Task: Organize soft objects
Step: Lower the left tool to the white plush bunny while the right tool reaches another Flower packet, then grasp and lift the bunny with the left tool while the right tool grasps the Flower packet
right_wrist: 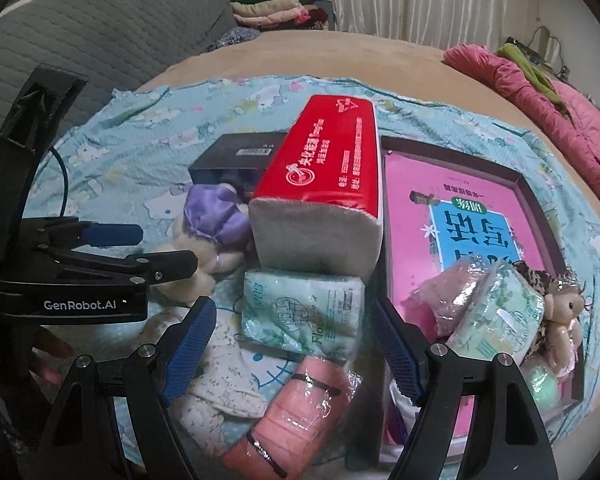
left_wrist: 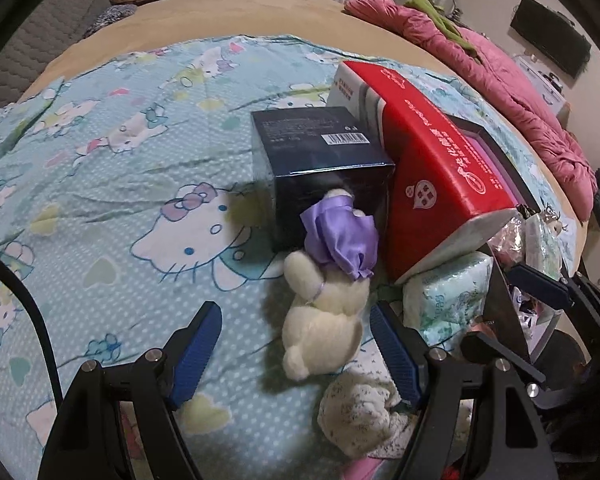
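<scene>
Left wrist view: the left gripper (left_wrist: 296, 354) hangs low over the bed (left_wrist: 260, 12), jaws spread wide and holding nothing, with the cream plush toy (left_wrist: 324, 316) in its purple dress lying between and just beyond them, nearer the right finger. The toy's head end touches the dark blue box (left_wrist: 320, 172), and the red tissue pack (left_wrist: 432, 160) leans just to the right, its near end propped on a green tissue packet (left_wrist: 444, 296).

From the other camera, the right gripper (right_wrist: 296, 344) is likewise spread and empty, hovering above that green tissue packet (right_wrist: 300, 312), with a pink wrapped roll (right_wrist: 296, 412) nearer and a speckled cloth (right_wrist: 216, 392) to the left. Far right, a tray (right_wrist: 528, 184) with a pink book already carries a second packet (right_wrist: 496, 312) and a small doll (right_wrist: 560, 312).

The main risk, as I judge it, is the propped red pack — pull the green packet from under it and it will likely tip onto the toy or slide off the pile. The two grippers also work close together, so a careless reach could knock one against the other. A shallow pinch on the plush might catch only the slippery dress fabric — and the toy could drop.
</scene>
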Available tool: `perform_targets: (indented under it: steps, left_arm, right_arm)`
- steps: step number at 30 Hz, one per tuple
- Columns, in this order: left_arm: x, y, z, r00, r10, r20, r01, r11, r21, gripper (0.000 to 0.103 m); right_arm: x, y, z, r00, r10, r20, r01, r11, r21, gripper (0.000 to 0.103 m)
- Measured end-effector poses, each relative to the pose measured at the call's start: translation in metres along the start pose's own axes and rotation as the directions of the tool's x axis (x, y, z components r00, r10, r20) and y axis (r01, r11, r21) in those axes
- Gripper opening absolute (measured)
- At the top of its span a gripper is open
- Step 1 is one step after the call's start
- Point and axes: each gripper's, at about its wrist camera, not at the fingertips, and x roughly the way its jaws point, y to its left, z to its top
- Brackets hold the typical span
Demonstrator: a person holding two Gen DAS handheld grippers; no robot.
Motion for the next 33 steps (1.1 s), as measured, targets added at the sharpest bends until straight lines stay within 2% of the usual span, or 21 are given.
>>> perform_targets:
  steps: [4,10,20,25,28,29,33]
  left_arm:
    - [0.009,0.0,0.004,1.0,0.018,-0.013,-0.018,1.0,0.022,0.076]
    - [0.014,0.005,0.007,0.999,-0.03,-0.016,0.03,0.999,0.018,0.075]
    - [0.021,0.008,0.009,0.996,-0.091,-0.014,0.091,0.996,0.016,0.066]
    - [0.021,0.007,0.007,0.993,-0.118,-0.014,0.118,0.993,0.01,0.059]
    - [0.023,0.007,0.006,0.988,-0.154,-0.019,0.154,0.988,-0.004,0.048]
    - [0.024,0.006,0.005,0.985,-0.173,-0.022,0.173,0.985,-0.011,0.04]
    - [0.024,0.002,0.003,0.986,-0.167,-0.015,0.167,0.986,-0.004,0.038]
  right_arm:
    - [0.009,0.001,0.001,1.0,-0.007,-0.014,0.007,1.0,-0.006,0.081]
    - [0.02,0.004,0.003,0.999,-0.027,-0.025,0.026,0.999,-0.027,0.081]
    - [0.042,0.015,0.004,0.995,-0.08,-0.051,0.075,0.993,-0.086,0.08]
    - [0.05,0.018,0.002,0.994,-0.086,-0.072,0.079,0.992,-0.094,0.08]
    - [0.05,0.014,0.0,0.995,-0.059,-0.078,0.053,0.995,-0.079,0.074]
    - [0.049,0.014,0.0,0.996,-0.052,-0.076,0.047,0.996,-0.076,0.073]
    - [0.043,0.009,0.0,0.998,-0.014,-0.063,0.011,0.999,-0.042,0.068]
